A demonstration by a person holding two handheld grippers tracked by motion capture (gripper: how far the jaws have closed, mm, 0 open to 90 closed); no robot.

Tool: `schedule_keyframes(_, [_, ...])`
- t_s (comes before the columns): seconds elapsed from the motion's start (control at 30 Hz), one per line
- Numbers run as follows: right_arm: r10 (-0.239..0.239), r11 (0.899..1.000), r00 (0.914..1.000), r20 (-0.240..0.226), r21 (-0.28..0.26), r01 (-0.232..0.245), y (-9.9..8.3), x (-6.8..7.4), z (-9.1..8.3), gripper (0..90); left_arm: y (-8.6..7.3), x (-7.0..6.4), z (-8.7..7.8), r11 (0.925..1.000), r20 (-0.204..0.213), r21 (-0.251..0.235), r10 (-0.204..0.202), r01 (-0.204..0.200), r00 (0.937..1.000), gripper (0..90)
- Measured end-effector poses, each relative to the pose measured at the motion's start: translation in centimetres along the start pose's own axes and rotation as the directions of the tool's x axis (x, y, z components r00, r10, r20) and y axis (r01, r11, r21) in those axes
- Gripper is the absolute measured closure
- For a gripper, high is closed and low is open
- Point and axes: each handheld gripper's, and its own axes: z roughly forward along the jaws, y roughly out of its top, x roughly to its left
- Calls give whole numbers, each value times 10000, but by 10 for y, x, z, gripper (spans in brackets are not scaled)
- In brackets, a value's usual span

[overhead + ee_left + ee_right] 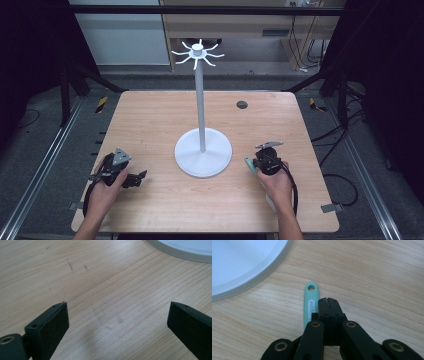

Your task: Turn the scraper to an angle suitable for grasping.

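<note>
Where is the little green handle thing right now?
The green handle lies flat on the wooden table, just beside the right gripper with its hole end pointing at the white stand's round base; in the high view it sits right of that base.

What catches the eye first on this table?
A tall white stand with hooked arms on top rises from a round base mid-table. Beside the base lies a mint-green handle with a hanging hole, next to the right hand-held gripper, jaws shut. The left hand-held gripper rests open.
</note>
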Motion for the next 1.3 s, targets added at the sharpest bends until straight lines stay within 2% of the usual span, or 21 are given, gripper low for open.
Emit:
schedule_keyframes(0.33, [-502, 9987, 9956, -788, 93, 511, -1, 15, -4, 900, 0, 0, 0, 10000, 5, -3, 9, -9, 10000, 35])
schedule_keyframes(0.47, [-559, 9983, 9936, -976, 80, 570, -2, 17, -6, 900, 0, 0, 0, 10000, 4, 2, 7, -7, 10000, 35])
schedule_keyframes(0.5, [-475, 9988, 9913, -1227, 56, 485, -3, 18, -8, 900, 0, 0, 0, 10000, 8, -5, 8, -8, 10000, 35])
schedule_keyframes(0.57, [-494, 9987, 9904, -1294, 31, 502, -3, 20, -8, 900, 0, 0, 0, 10000, 4, -5, 8, -8, 10000, 35])
schedule_keyframes(0.87, [-601, 9981, 9901, -1267, 36, 610, -3, 21, -9, 900, 0, 0, 0, 10000, 5, -2, 3, -3, 10000, 35])
schedule_keyframes(1.13, [-997, 9950, 9883, -1151, -217, 978, 0, 29, -17, 900, 0, 0, -1, 10000, -20, -7, -7, 7, 10000, 36])
schedule_keyframes(1.23, [-955, 9953, 9889, -1138, -239, 934, 2, 31, -18, 900, -1, 1, -1, 10000, -25, -11, -21, 21, 10000, 36])
schedule_keyframes(1.3, [-1105, 9939, 9882, -1063, -139, 1096, 5, 33, -19, 900, -1, 0, -1, 10000, -31, -23, -23, 23, 10000, 36])
